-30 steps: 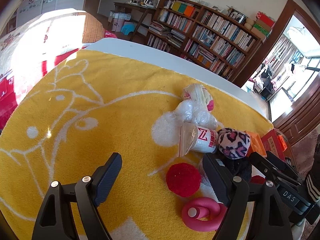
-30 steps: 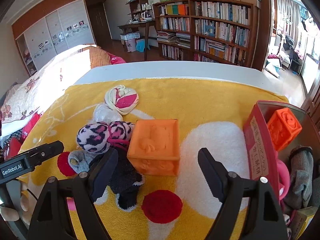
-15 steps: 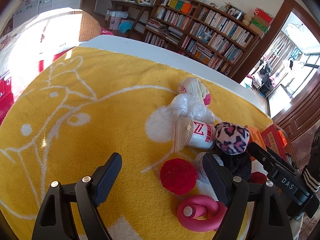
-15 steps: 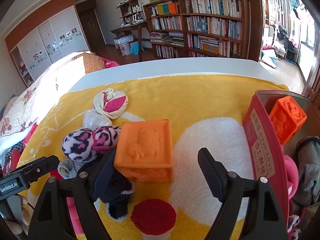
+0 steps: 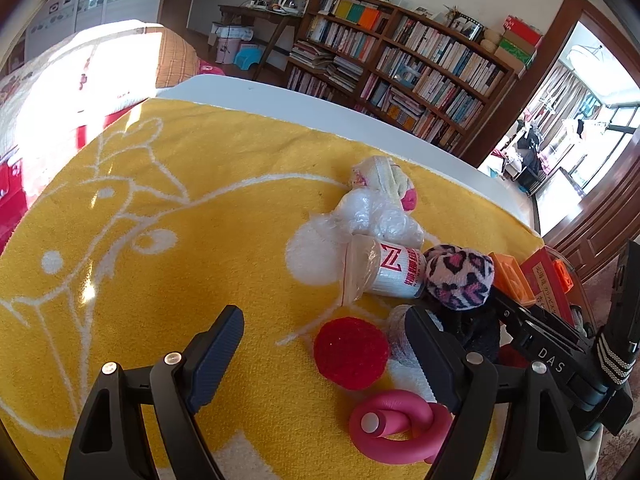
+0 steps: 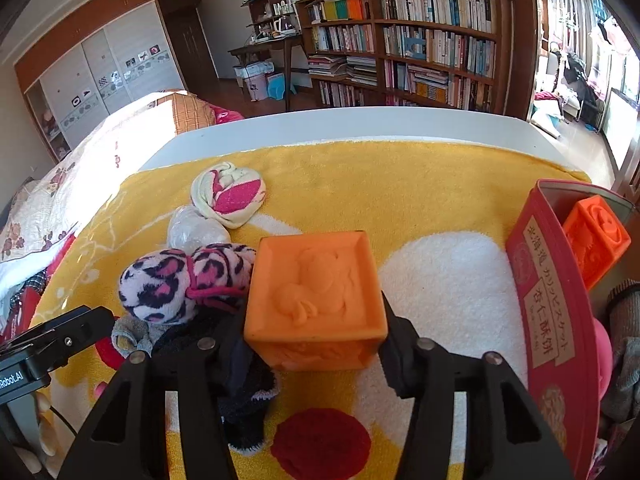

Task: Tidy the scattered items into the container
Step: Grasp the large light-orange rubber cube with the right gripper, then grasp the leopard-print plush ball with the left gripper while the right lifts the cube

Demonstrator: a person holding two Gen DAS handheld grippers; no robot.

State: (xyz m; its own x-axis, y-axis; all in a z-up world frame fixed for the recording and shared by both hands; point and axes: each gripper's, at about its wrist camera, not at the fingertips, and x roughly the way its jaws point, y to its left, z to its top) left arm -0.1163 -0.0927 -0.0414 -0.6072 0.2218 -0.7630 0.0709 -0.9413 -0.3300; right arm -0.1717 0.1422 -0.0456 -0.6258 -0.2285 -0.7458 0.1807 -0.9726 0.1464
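On the yellow blanket (image 6: 360,184), the right tongs (image 6: 314,344) are closing around the orange block (image 6: 316,296), which is sitting squarely between them; the red box (image 6: 536,280) is lying just to its right. The left tongs (image 5: 324,352) are hanging spread, pinching nothing.

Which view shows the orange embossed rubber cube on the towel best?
The right wrist view: the orange embossed rubber cube fills the centre, between the closing right gripper. The left wrist view shows only a corner of it behind the leopard-print sock ball.
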